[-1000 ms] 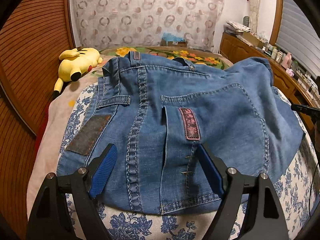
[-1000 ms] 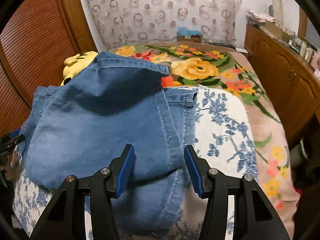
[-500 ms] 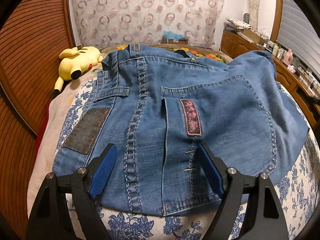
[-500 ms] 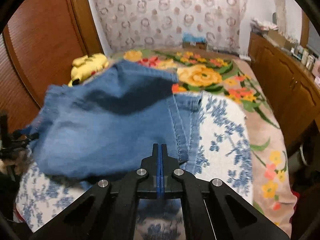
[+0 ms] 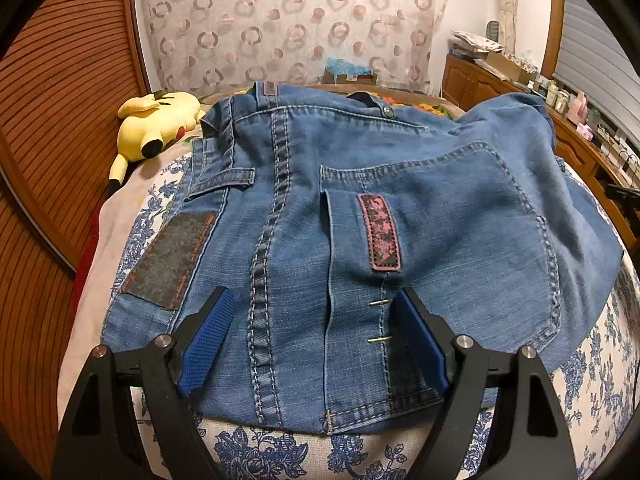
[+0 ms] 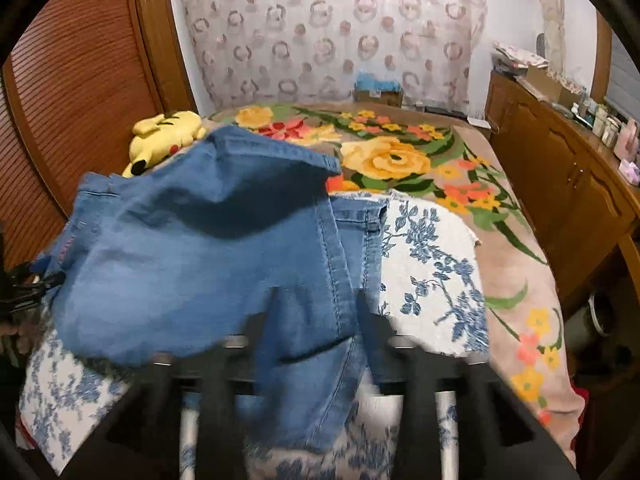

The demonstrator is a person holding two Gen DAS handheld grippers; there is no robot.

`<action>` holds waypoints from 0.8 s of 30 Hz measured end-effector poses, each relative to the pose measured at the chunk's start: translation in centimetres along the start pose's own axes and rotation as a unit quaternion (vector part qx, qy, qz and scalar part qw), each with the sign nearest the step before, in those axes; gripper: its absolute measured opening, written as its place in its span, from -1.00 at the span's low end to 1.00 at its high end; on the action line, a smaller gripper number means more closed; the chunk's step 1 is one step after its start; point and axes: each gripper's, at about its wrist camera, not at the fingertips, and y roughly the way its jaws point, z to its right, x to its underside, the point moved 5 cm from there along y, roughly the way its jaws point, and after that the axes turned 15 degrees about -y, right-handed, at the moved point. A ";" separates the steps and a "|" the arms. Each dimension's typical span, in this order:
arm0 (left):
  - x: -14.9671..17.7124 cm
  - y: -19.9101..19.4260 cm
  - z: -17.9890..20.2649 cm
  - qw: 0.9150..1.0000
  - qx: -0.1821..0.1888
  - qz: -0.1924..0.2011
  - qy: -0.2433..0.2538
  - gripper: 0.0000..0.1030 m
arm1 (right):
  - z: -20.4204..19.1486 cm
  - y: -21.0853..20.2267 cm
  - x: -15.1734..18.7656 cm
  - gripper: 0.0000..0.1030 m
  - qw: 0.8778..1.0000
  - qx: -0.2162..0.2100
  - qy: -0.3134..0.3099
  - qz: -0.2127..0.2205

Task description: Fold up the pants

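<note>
Two hand-held grippers worked over the jeans (image 5: 360, 240), which lay folded on the blue-flowered cloth (image 5: 256, 452) on the bed. At the far left a yellow plush toy (image 5: 156, 128) sat just beside the waistband, close to the ribbed wooden wall. The left hand-held gripper (image 5: 316, 344) hung over the near hem with its jaws wide apart, denim under them but not pinched, as a second before. The near hem stopped short of the cloth's front edge. To the right, the right hand-held gripper (image 6: 316, 312) was blurred, its jaws opening with a loose flap of leg between them; half a second earlier they had been pressed together. Beyond it, flowered cloth and blanket (image 6: 400, 160) lay bare up to the wooden cabinets (image 6: 560, 184).
</note>
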 end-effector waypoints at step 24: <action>0.1 0.3 0.2 1.000 0.008 -0.001 -0.006 0.63 | -2.0 -8.2 3.4 -0.91 1.000 -0.028 0.012 0.002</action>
